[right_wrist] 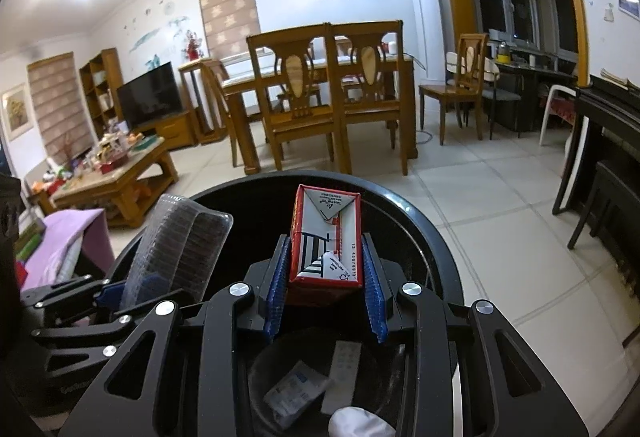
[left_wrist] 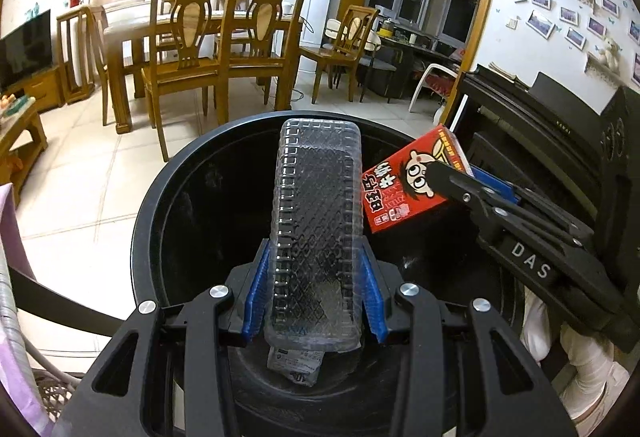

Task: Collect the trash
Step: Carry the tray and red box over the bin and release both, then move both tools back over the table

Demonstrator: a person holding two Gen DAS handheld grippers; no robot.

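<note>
My left gripper [left_wrist: 316, 293] is shut on a clear ribbed plastic container [left_wrist: 316, 221] and holds it upright over a round black trash bin [left_wrist: 180, 173]. My right gripper [right_wrist: 326, 289] is shut on a red milk carton [right_wrist: 326, 237] over the same bin [right_wrist: 424, 221]. The carton [left_wrist: 404, 185] and right gripper [left_wrist: 452, 181] also show in the left wrist view at right. The container [right_wrist: 176, 241] and left gripper [right_wrist: 120, 293] show in the right wrist view at left. Wrappers [right_wrist: 296, 393] and white paper [right_wrist: 356, 423] lie in the bin's bottom.
Wooden dining chairs [right_wrist: 300, 105] and a table [right_wrist: 396, 77] stand beyond the bin on tiled floor [right_wrist: 480, 189]. A cluttered coffee table [right_wrist: 116, 173] is at left, a black piano [left_wrist: 560, 125] at right. A purple cloth [right_wrist: 68, 241] lies near left.
</note>
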